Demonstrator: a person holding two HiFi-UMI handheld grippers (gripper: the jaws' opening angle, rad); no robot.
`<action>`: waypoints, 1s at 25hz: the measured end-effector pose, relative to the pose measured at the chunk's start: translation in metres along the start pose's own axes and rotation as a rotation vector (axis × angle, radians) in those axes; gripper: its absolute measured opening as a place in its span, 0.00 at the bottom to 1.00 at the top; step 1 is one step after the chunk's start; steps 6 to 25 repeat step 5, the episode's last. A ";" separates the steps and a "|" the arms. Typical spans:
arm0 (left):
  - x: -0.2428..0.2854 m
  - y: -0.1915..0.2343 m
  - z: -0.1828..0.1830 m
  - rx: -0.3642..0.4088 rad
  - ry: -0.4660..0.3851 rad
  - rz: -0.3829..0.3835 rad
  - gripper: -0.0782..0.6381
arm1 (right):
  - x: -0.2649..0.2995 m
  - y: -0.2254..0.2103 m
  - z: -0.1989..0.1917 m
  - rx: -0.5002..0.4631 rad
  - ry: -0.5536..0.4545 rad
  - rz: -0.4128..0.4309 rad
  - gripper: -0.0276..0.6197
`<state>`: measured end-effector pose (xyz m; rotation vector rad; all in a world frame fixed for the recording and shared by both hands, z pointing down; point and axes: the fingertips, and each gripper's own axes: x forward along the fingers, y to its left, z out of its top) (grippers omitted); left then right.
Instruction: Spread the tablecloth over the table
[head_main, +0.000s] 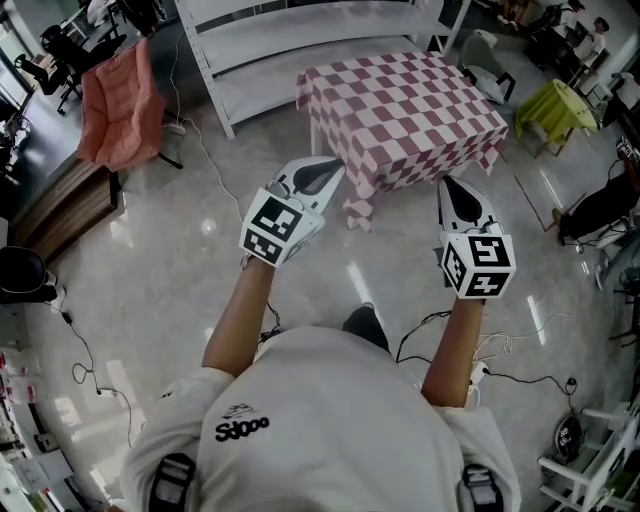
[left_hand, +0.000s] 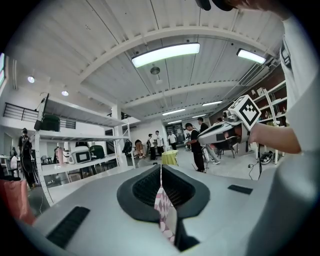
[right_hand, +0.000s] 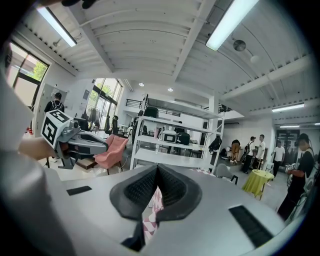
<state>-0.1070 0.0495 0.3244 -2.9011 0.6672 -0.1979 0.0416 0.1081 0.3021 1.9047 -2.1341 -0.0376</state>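
Note:
A pink-and-white checked tablecloth (head_main: 405, 100) lies draped over a small table ahead of me, and its near corner hangs down toward the floor. My left gripper (head_main: 333, 168) is at the cloth's near left edge. It is shut on a fold of the tablecloth (left_hand: 164, 202), which shows between the dark pads (left_hand: 145, 187). My right gripper (head_main: 448, 185) is at the near right edge. It is also shut on a strip of the checked tablecloth (right_hand: 152, 210). Both grippers point roughly level at about the same height. Each shows in the other's view: the right gripper (left_hand: 220, 131) and the left gripper (right_hand: 95, 144).
A white shelving rack (head_main: 300, 50) stands behind the table and a pink chair (head_main: 120, 100) to the left. At the right are a yellow-green side table (head_main: 555, 105) and a dark chair. Cables (head_main: 500, 345) trail over the glossy floor round my feet. Several people stand far off.

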 end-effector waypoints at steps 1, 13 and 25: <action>0.000 0.000 0.000 0.000 0.001 -0.002 0.16 | 0.000 0.001 0.001 -0.002 0.000 0.000 0.08; 0.000 0.001 0.002 0.005 0.002 -0.008 0.16 | 0.002 0.003 0.004 -0.003 0.002 0.006 0.08; 0.000 0.001 0.002 0.005 0.002 -0.008 0.16 | 0.002 0.003 0.004 -0.003 0.002 0.006 0.08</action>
